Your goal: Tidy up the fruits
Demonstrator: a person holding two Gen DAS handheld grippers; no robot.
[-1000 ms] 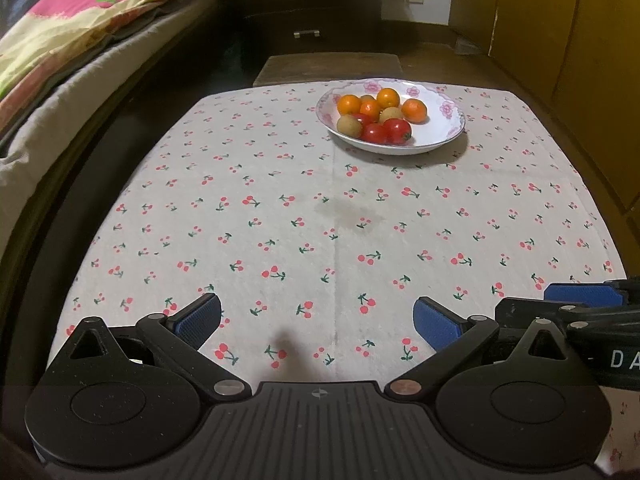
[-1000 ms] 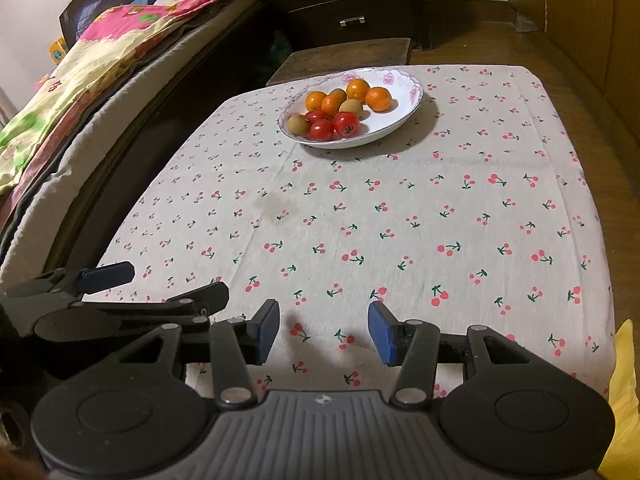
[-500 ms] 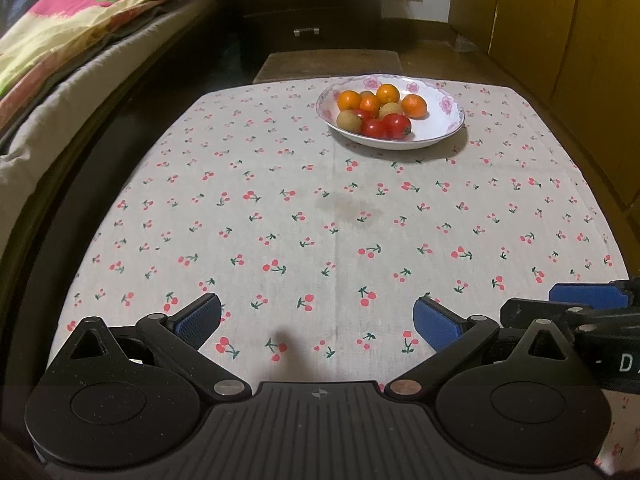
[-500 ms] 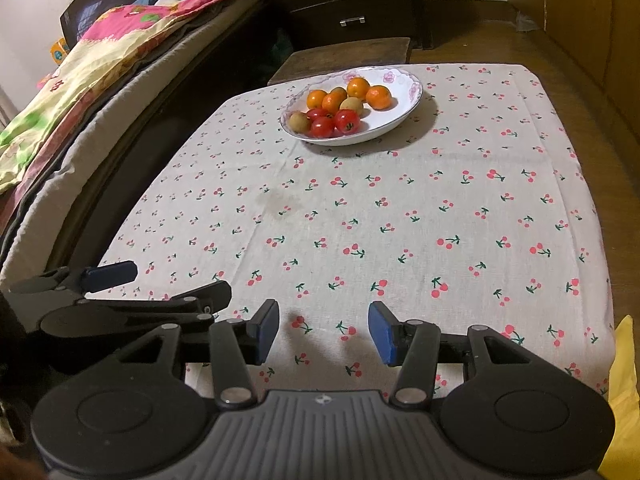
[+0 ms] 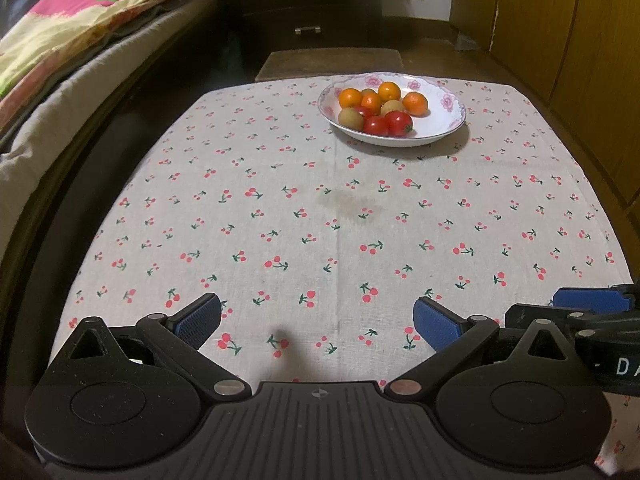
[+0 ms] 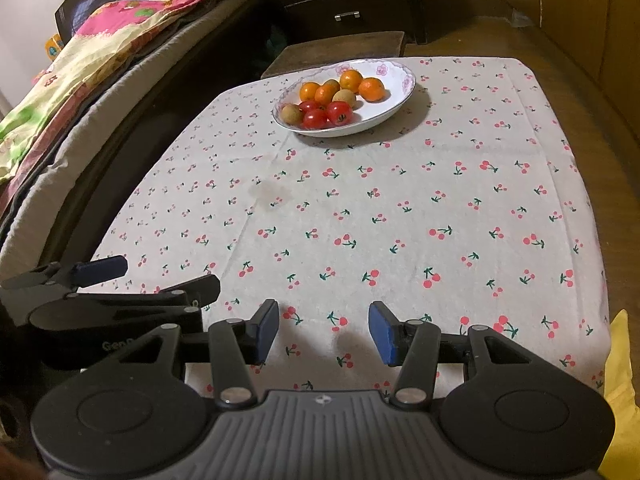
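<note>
A white bowl (image 5: 448,130) with a pink flower rim is seen at the far end of the bench (image 5: 340,216), which is covered by a cherry-print cloth. The bowl holds a pile of fruit: four oranges (image 5: 350,98) are grouped at the back, red tomatoes (image 5: 398,123) lie at the front, and two tan-green round fruits (image 5: 351,118) sit among them. All fruit is contained within the bowl; none is seen lying on the cloth.

The left claw (image 5: 316,318) is held over the near edge of the bench, well apart from the bowl. Its blue-padded fingers (image 5: 199,316) are spread wide, and only cloth is seen between them. The left claw is open and empty.

The right claw (image 6: 323,332) is held just beside it, also over the near edge and well apart from the bowl. Its blue pads (image 6: 382,334) stand at a narrower gap than those of the left claw, with nothing gripped between them. The right claw is partly open and empty. In the left wrist view, the right claw is seen at the right margin; in the right wrist view, the left claw is seen at the left margin.

A faint stain (image 5: 348,204) is visible on the cloth near the centre of the bench. A bed (image 5: 60,80) with a floral quilt runs along the left side. A dark drawer unit (image 5: 308,4) stands beyond the bench, and a low wooden stool (image 5: 332,62) is placed directly behind the far edge. Wooden cabinet doors (image 5: 560,40) line the right side.
</note>
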